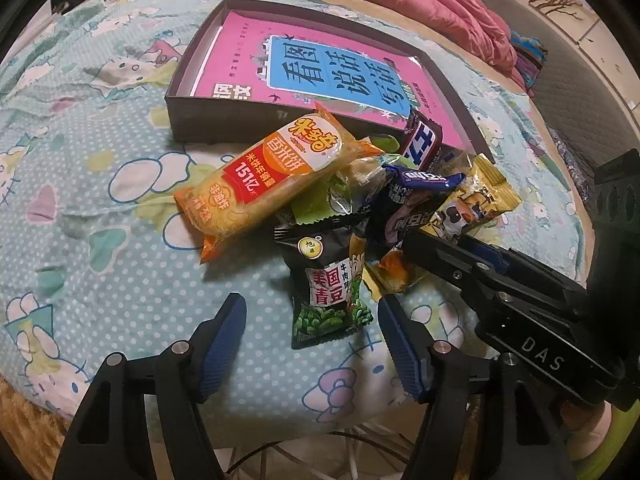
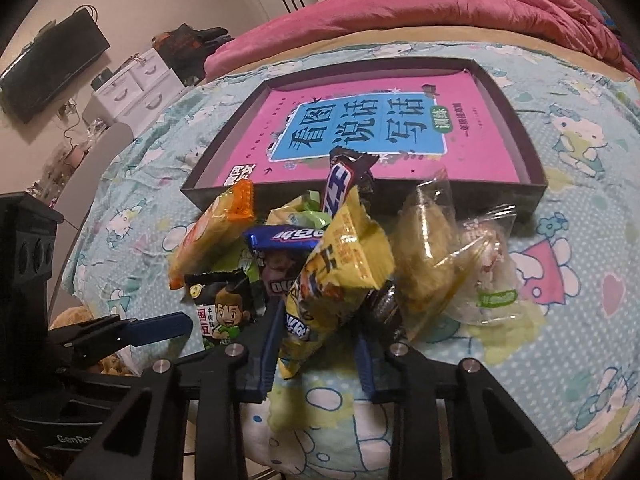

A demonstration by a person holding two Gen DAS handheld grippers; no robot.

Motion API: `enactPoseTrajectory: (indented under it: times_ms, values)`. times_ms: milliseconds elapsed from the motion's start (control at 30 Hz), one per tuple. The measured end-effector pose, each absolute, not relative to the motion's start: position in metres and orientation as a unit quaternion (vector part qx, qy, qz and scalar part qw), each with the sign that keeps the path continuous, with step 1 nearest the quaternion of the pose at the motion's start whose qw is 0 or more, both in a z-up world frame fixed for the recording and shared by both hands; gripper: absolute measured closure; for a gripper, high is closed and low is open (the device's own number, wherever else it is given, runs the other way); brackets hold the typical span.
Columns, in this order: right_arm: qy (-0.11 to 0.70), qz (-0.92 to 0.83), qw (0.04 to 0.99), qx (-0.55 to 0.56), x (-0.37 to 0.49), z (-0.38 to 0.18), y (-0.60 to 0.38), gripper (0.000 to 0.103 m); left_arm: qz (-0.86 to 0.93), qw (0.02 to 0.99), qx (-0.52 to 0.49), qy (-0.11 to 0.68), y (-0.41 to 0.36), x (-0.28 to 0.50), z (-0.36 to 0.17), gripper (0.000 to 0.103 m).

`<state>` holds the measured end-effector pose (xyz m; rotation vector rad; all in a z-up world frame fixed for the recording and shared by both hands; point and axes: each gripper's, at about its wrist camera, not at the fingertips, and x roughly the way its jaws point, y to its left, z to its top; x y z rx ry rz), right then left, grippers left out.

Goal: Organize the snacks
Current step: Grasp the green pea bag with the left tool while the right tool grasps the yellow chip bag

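A heap of snack packets lies on the patterned bed sheet in front of a dark shallow box with a pink book inside. My left gripper is open, and the lower end of a black green-pea packet lies between its pads without being pinched. My right gripper is shut on a yellow snack packet, which stands tilted up from the heap. An orange rice-cracker packet, a blue packet and a chocolate bar lean on each other beside them.
Two clear-wrapped snacks lie right of the yellow packet. A pink quilt is bunched behind the box. The bed edge runs just below both grippers. A white dresser and a wall screen stand off to the left.
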<state>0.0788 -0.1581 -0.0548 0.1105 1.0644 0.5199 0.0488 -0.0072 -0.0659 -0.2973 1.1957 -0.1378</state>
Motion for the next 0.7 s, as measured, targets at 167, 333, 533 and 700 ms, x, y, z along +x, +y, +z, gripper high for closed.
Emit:
enactPoseTrajectory:
  times_ms: [167,333,533,700]
  values:
    - [0.500,0.253,0.826,0.055,0.078,-0.057,-0.160,0.075,-0.067,0.814,-0.132,0.562,-0.010,0.054,-0.069,0.037]
    - [0.497,0.256,0.826,0.073,0.076,-0.055,-0.169,0.080,-0.076,0.811,-0.127,0.566,-0.016,0.060,-0.075,0.057]
    - [0.482,0.249,0.836,0.083,0.071,-0.044,-0.181,0.082,-0.097,0.810,-0.141,0.560,-0.015,0.065,-0.081,0.064]
    - [0.468,0.248,0.843,0.091,0.069,-0.035,-0.190,0.083,-0.111,0.807,-0.166,0.556,-0.006,0.062,-0.079,0.072]
